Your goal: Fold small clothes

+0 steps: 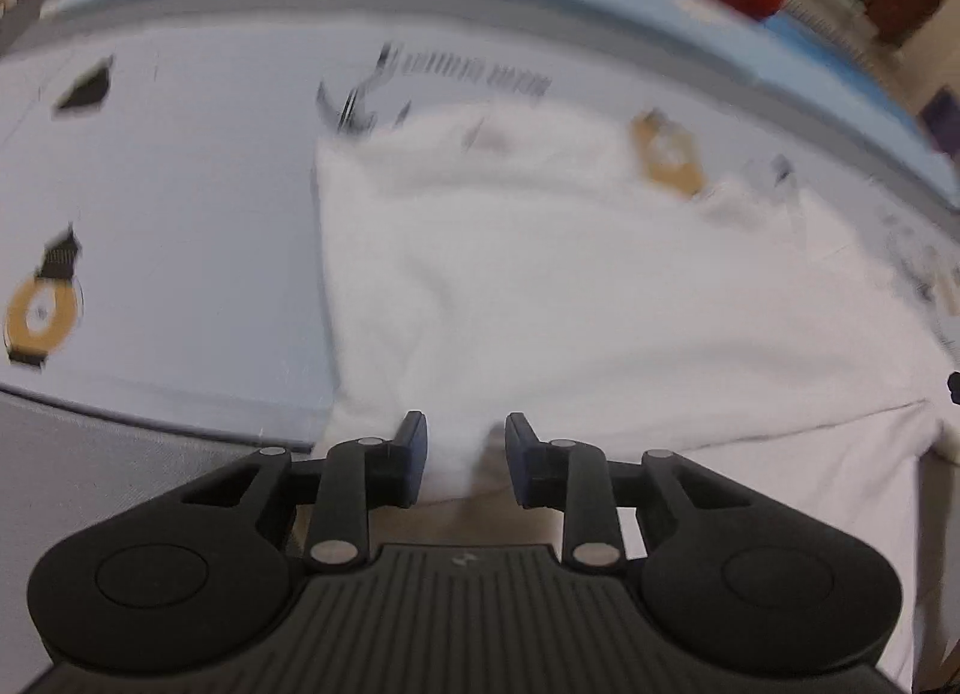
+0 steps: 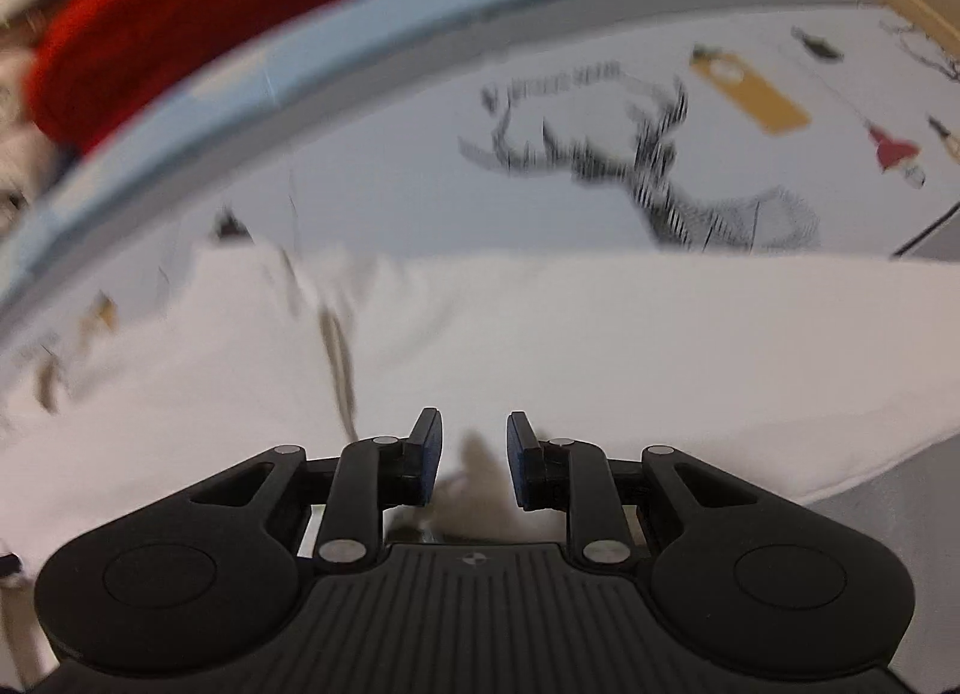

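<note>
Here the white garment [image 1: 600, 298] lies on the printed mat [image 1: 180, 202] (blurred); a fold bunches between the left gripper [image 1: 465, 457], its jaws apart, while whether the right gripper [image 2: 474, 460] grips I cannot tell.

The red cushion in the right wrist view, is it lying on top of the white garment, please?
No, the red cushion sits far back beyond the blue edge strip, well apart from the white garment.

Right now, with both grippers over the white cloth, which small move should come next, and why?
Probably close the left gripper on the cloth. A pinch of the white garment sits between its fingers, yet they stand apart, so it looks ungripped. The right gripper also stands open above the fabric, and both pictures are blurred.
</note>
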`<state>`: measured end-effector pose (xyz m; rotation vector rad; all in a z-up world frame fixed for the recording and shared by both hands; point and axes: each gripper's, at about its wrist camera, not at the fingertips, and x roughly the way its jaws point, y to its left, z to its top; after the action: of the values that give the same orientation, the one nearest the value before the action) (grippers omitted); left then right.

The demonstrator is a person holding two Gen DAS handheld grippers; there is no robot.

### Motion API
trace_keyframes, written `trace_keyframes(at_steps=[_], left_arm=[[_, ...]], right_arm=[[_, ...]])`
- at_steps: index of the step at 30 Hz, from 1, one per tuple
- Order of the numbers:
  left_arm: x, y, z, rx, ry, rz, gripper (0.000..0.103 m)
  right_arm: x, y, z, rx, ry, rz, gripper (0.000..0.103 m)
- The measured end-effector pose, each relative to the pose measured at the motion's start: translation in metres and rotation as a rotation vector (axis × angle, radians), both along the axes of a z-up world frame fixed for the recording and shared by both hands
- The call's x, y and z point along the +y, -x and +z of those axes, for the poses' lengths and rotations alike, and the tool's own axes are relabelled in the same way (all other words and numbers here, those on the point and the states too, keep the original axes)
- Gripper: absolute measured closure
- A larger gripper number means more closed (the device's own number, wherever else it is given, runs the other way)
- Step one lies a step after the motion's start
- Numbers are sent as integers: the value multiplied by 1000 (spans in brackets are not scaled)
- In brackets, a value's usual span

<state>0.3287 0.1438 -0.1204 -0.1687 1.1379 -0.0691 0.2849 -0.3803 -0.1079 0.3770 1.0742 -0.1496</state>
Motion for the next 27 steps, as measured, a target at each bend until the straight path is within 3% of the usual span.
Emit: trace_keyframes(at_steps=[1,3,6,10,11,14,17,18,20,22,27], left_arm=[[-2,5,0,-20,-6,-3,67],[-9,13,-20,79,-68,-21,67],[-20,22,3,74,-165,-32,68],[-42,53,91,-162,-183,-11,66],[-48,63,109,-215,-174,-3,62],[-63,104,147,-344,-129,24,35],[-80,137,143,-434,-114,6,25],[-86,142,130,-418,-133,-7,25],[-98,140,109,-281,-180,-3,29],[-100,130,99,-273,-136,12,30],[-106,113,88,-291,-203,-44,29]], right_arm=[[-5,5,7,-27,3,-1,78],[-19,13,17,-57,4,-14,78],[-45,28,28,-83,-24,-61,77],[-81,48,43,-127,-30,-120,77],[-89,54,45,-136,-28,-133,78],[-117,71,45,-140,-36,-181,77],[-145,88,41,-141,-32,-235,77],[-155,95,38,-139,-27,-255,77],[-173,106,30,-131,-25,-301,77],[-193,116,21,-113,-40,-362,77],[-237,136,-12,-44,-78,-514,77]])
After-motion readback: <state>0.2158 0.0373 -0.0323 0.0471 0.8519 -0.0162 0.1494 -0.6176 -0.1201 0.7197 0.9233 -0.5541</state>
